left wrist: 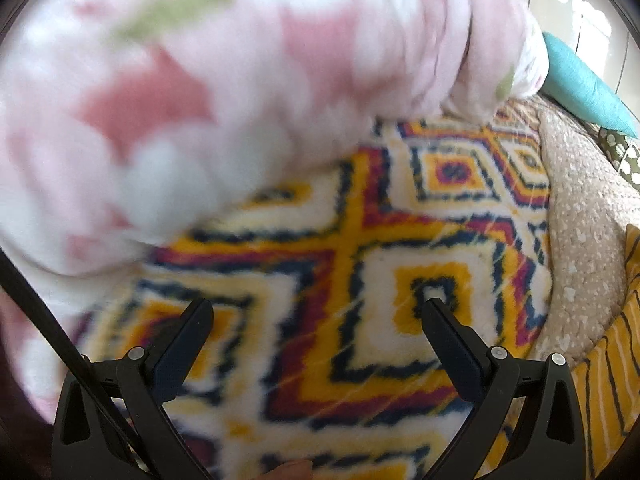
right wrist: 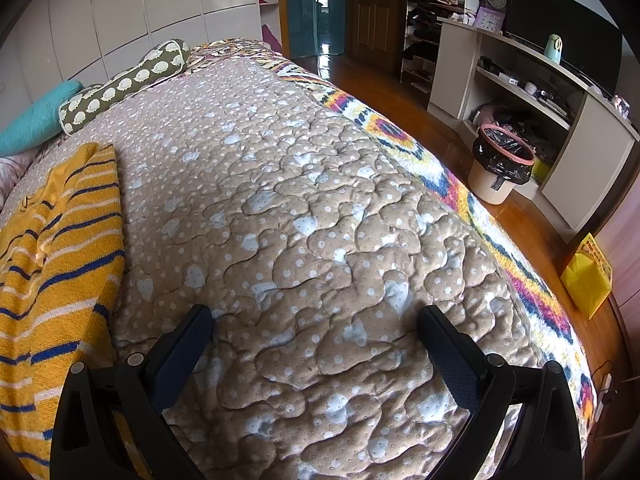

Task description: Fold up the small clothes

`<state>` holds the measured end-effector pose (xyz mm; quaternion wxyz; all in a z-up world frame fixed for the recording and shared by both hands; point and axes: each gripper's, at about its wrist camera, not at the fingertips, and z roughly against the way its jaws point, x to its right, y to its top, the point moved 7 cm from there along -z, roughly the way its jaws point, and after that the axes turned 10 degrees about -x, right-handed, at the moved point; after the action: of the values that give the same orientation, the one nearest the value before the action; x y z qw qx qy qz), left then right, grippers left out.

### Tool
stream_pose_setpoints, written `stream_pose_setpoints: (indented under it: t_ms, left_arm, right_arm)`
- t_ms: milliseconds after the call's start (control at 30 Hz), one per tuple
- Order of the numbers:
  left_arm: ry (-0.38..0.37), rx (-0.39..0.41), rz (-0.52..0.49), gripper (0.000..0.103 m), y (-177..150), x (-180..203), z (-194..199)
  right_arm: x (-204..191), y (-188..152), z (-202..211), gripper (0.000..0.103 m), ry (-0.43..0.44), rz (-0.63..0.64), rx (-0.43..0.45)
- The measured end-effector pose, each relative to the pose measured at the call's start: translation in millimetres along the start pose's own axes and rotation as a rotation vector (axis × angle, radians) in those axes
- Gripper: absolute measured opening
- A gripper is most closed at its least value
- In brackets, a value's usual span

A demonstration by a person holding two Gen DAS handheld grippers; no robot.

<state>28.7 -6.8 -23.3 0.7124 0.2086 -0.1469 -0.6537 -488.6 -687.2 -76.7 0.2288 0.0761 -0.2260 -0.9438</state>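
Note:
A pink-and-white flowered garment point(left wrist: 208, 92), blurred, fills the upper left of the left wrist view above a patterned blanket point(left wrist: 360, 272). My left gripper point(left wrist: 318, 308) is open below it, with nothing between its fingers. A yellow garment with blue and white stripes point(right wrist: 52, 264) lies on the beige quilted bedspread point(right wrist: 312, 220) at the left of the right wrist view; its edge also shows as a striped garment point(left wrist: 608, 368) at the right of the left wrist view. My right gripper point(right wrist: 314, 314) stands open over the bare quilt, just right of the striped garment.
A teal pillow point(right wrist: 36, 116) and a green patterned bolster point(right wrist: 128, 80) lie at the bed's far side. Right of the bed are a wooden floor, a bin point(right wrist: 500, 168), a shelf unit point(right wrist: 532, 92) and a yellow bag point(right wrist: 588, 276).

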Motion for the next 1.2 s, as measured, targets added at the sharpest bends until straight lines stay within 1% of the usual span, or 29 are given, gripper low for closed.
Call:
stream_pose_setpoints:
  t_ms: [100,167,200,300,367,433,467,500,533,567,600,667,733,767,800,833,867,900,967,1033,1133,1200]
  left_arm:
    - [0.04,0.125,-0.042,0.103,-6.2,-2.8,48.9]
    - [0.029,0.185,-0.075,0.103,-19.1,3.3,83.6]
    - [0.019,0.195,-0.094,0.103,-26.7,8.5,96.7]
    - [-0.051,0.201,-0.184,0.103,-57.3,44.2,133.0]
    - [-0.124,0.194,-0.247,0.103,-81.7,72.3,154.1]
    - [-0.209,0.164,-0.293,0.103,-105.9,103.7,168.0]
    - [-0.247,0.141,-0.307,0.103,-116.7,117.3,170.9]
    - [-0.291,0.115,-0.328,0.103,-131.3,135.5,174.1]
    - [-0.315,0.1,-0.347,0.103,-140.8,151.0,172.7]
    - [-0.326,0.084,-0.369,0.103,-152.9,167.3,171.5]
    - [-0.328,0.06,-0.402,0.103,-167.4,185.0,168.6]
    - [-0.335,0.03,-0.449,0.103,-182.8,206.7,160.5]
    - [-0.309,0.014,-0.499,0.103,-200.5,227.7,150.0]
    - [-0.291,0.007,-0.518,0.103,-210.0,236.0,147.0]
    - [-0.273,-0.004,-0.534,0.103,-217.6,243.1,140.0]
    - [-0.262,-0.015,-0.541,0.103,-221.8,245.9,133.7]
    - [-0.253,-0.03,-0.543,0.103,-225.3,245.3,128.3]
    - [-0.257,-0.043,-0.534,0.103,-229.4,245.0,122.2]
    - [-0.281,-0.062,-0.504,0.103,-228.7,242.3,117.5]
    - [-0.296,-0.089,-0.464,0.103,-228.5,237.5,114.2]
    - [-0.299,-0.074,-0.446,0.103,-231.6,235.5,113.4]
    - [-0.293,-0.055,-0.447,0.103,-234.9,235.2,115.3]
  right_arm:
    - [-0.6,1.7,-1.0,0.103,0.001,-0.001,-0.004]
    - [-1.9,2.8,-3.8,0.103,0.006,0.011,-0.027]
    - [-2.0,3.5,-4.9,0.103,0.009,0.023,-0.047]
    - [-2.3,6.4,-6.9,0.103,0.029,0.062,-0.102]
    - [0.2,8.2,-2.5,0.101,0.038,0.077,-0.137]
    - [10.6,6.6,17.4,0.097,-0.021,0.055,-0.105]
    - [14.9,4.6,35.7,0.097,-0.051,0.05,-0.054]
    - [16.1,2.4,52.1,0.097,-0.056,0.047,-0.007]
    - [15.4,-1.3,71.0,0.097,-0.046,0.043,0.047]
    - [12.0,-6.7,89.1,0.097,-0.015,0.039,0.094]
    - [6.9,-11.3,102.8,0.097,0.023,0.039,0.121]
    - [-14.3,-23.4,125.4,0.097,0.107,0.06,0.156]
    - [-41.8,-35.8,134.1,0.097,0.168,0.112,0.143]
    - [-64.9,-45.1,135.7,0.097,0.213,0.159,0.132]
    - [-82.1,-52.2,134.8,0.097,0.239,0.19,0.125]
    - [-98.4,-59.4,133.0,0.097,0.26,0.217,0.117]
    - [-115.3,-66.7,129.9,0.094,0.28,0.245,0.108]
    - [-137.3,-78.2,123.9,0.092,0.302,0.283,0.089]
    - [-166.0,-88.0,109.2,0.081,0.321,0.327,0.045]
    - [-193.0,-100.6,97.3,0.076,0.349,0.354,-0.006]
    - [-222.6,-114.0,86.0,0.076,0.357,0.391,-0.028]
    - [-237.4,-122.5,75.1,0.076,0.324,0.426,-0.028]
